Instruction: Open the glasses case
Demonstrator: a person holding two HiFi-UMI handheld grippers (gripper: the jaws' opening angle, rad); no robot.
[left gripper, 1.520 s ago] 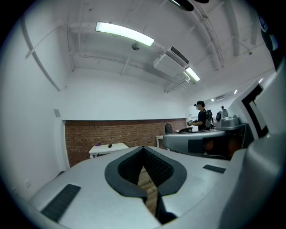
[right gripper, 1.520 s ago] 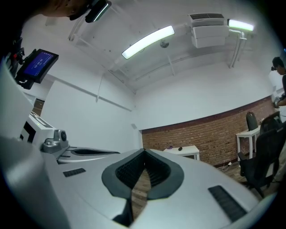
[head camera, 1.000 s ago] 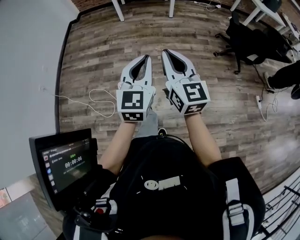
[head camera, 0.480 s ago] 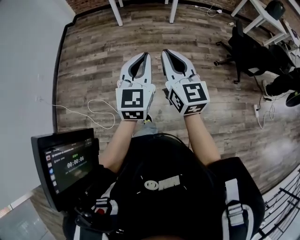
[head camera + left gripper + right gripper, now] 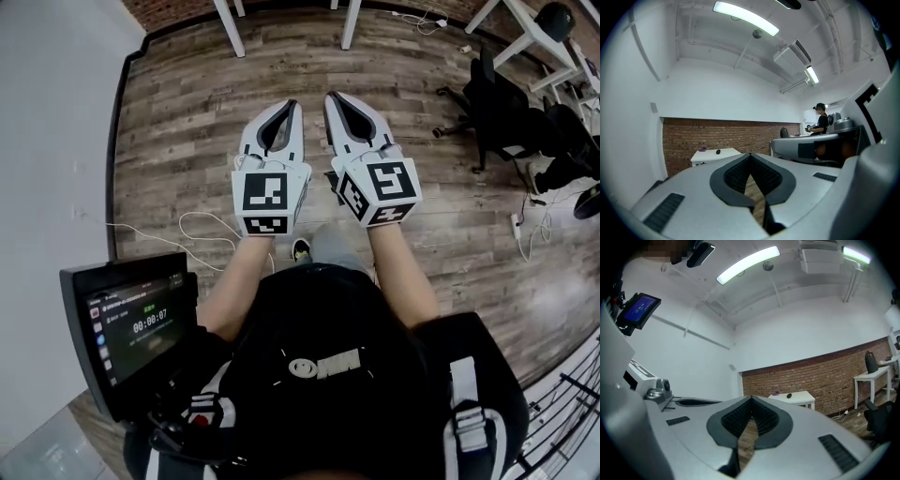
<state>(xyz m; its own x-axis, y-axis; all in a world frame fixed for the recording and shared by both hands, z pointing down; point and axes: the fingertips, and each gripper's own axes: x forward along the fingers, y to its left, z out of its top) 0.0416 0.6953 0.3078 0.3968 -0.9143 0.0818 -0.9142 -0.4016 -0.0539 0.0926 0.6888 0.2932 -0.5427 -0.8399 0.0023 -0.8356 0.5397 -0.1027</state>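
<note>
The person holds the left gripper (image 5: 294, 108) and the right gripper (image 5: 330, 98) out ahead, side by side and just apart, above a wooden floor (image 5: 178, 122). Both point level, away from the body, and each marker cube (image 5: 272, 199) faces up toward the head camera.

In the left gripper view the fingers (image 5: 736, 176) are closed. Their tips meet at a point and nothing sits between the ribbed dark pads; only floorboards show through the gap behind them. The right gripper view shows the same: its fingers (image 5: 765, 420) are pressed together at the tips and hold nothing.

Both gripper views look across the room to a brick wall (image 5: 689, 136) with a white counter (image 5: 729, 153) standing against it, well apart from the grippers. On that counter lie a small dark object (image 5: 718, 151) and, just beside it, something purple (image 5: 703, 150). The dark object may be the glasses case, but it is too small to tell. In the right gripper view the same dark item shows near the counter's middle.

At the person's left side a screen (image 5: 131, 323) is mounted, and a white cable (image 5: 202, 225) loops over the floor beside it. A black office chair (image 5: 497, 103) stands far right. In the left gripper view a person in dark clothes (image 5: 821, 121) stands in the background at the right.
</note>
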